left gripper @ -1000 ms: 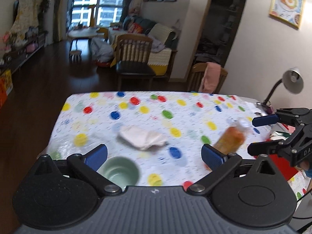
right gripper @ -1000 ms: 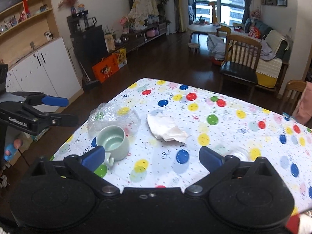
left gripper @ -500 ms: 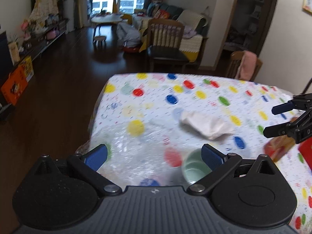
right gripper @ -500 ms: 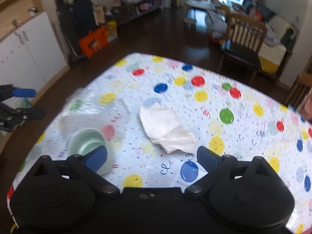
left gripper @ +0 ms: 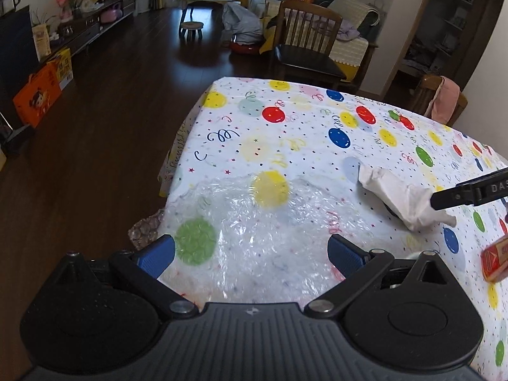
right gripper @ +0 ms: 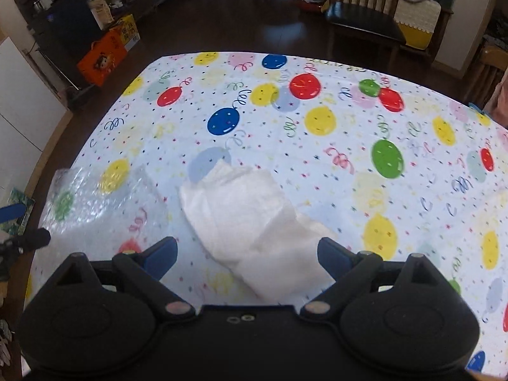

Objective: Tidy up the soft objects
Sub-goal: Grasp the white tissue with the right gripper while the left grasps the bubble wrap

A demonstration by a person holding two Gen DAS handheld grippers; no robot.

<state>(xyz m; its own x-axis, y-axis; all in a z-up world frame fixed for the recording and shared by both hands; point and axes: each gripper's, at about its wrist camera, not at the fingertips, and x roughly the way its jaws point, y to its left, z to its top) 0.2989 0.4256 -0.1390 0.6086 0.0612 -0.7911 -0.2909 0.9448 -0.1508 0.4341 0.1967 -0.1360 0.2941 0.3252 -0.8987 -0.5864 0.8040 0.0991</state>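
A crumpled white cloth (right gripper: 250, 216) lies on the balloon-print tablecloth (right gripper: 317, 120). My right gripper (right gripper: 247, 255) hangs just above it. Its jaws are closing with the cloth's near end between them, and the pads stand apart from it. A clear sheet of bubble wrap (left gripper: 254, 222) lies flat near the table's left edge. My left gripper (left gripper: 250, 254) is open above it with nothing gripped. In the left wrist view the cloth (left gripper: 400, 197) lies to the right, with a finger of the right gripper (left gripper: 470, 190) over it. The right wrist view shows the bubble wrap (right gripper: 95, 197) at the left.
A red box (left gripper: 495, 260) sits at the right edge of the left wrist view. The table's left edge (left gripper: 177, 158) drops to dark wood floor. A wooden chair (left gripper: 308, 47) stands at the far side of the table.
Both grippers have come down closer to the table. The left one swung left over the bubble wrap, the right one moved over the white cloth. The green mug and bottle left view.
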